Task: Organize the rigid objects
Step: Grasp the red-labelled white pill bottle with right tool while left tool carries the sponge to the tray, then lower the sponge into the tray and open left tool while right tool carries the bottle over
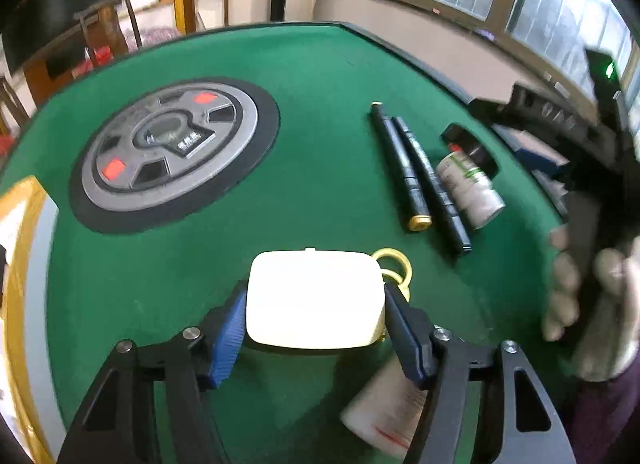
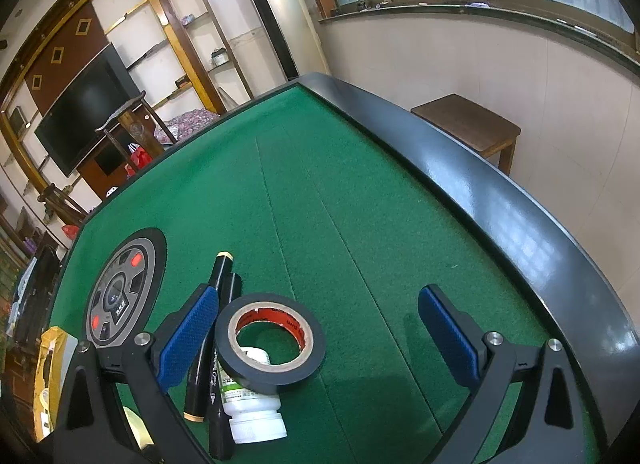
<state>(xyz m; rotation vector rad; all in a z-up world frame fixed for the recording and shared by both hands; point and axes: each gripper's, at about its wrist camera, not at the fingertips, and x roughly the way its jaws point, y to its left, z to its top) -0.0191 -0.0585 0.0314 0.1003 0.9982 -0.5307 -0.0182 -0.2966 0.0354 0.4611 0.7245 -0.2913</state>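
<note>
Blue-padded fingers (image 1: 230,338) of the left gripper (image 1: 314,338) pinch a cream box (image 1: 314,298) from both sides, one pad on each flank, low over the green table (image 1: 320,104). Touching the box's far right corner are yellow rings (image 1: 394,264); whether they are fixed to it I cannot tell. Just under the box's near right side lies a blurred white tube with red print (image 1: 384,420). Beyond the box to the right, two dark markers (image 1: 404,168) lie side by side, and a white bottle (image 1: 470,188) lies just beside them. Well beyond the box to the left sits the grey round hub (image 1: 172,148) set into the table. At the right of the box, a hand (image 1: 568,288) grips the right gripper's handle.

On the right gripper (image 2: 320,336) the fingers (image 2: 448,332) stand spread wide, pressing on nothing. Between them, nearer the left finger, a roll of black tape (image 2: 272,340) rests on the white bottle (image 2: 252,412), with the markers (image 2: 218,348) alongside.
</note>
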